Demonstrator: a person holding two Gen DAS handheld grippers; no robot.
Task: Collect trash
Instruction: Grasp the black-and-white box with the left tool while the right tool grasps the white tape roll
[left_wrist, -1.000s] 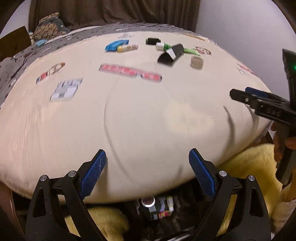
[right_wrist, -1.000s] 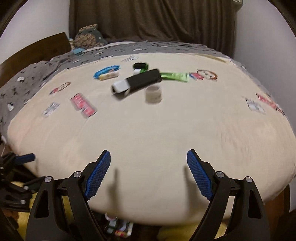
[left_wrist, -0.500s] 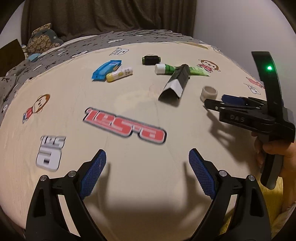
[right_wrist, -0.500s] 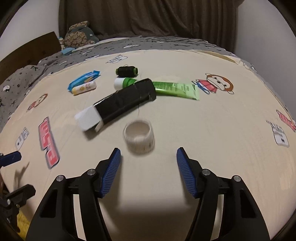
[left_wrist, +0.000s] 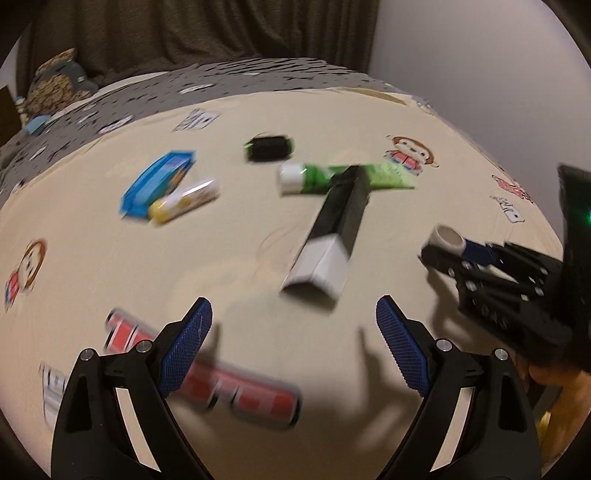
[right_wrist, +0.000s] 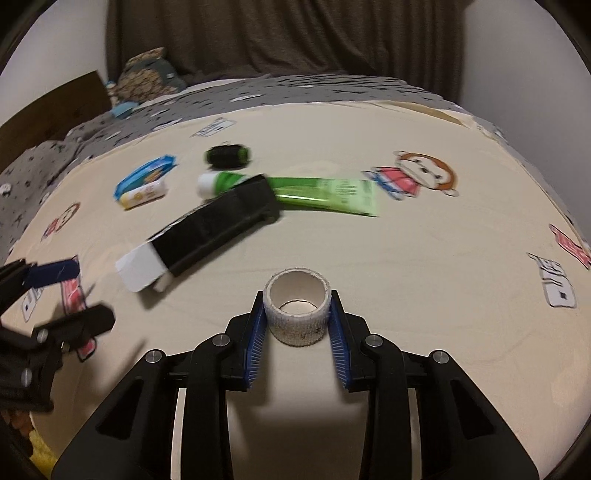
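Cream cartoon-printed bedspread (right_wrist: 424, 258), strewn with litter. A white cardboard tape roll (right_wrist: 297, 312) is clamped between the right gripper (right_wrist: 297, 325) pads on the spread. The left gripper (left_wrist: 291, 341) is held wide apart before a black-and-white carton (left_wrist: 332, 236).

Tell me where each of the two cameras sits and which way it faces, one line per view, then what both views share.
Left wrist: on the left hand-held gripper, jaws open, facing across the cream bedspread toward the black-and-white box; the right hand-held gripper and the person's hand show at right.
Right wrist: on the right hand-held gripper, facing the same way, shut on the tape roll; the left hand-held gripper shows at left.
Shared: box, green tube, black spool, blue packet.
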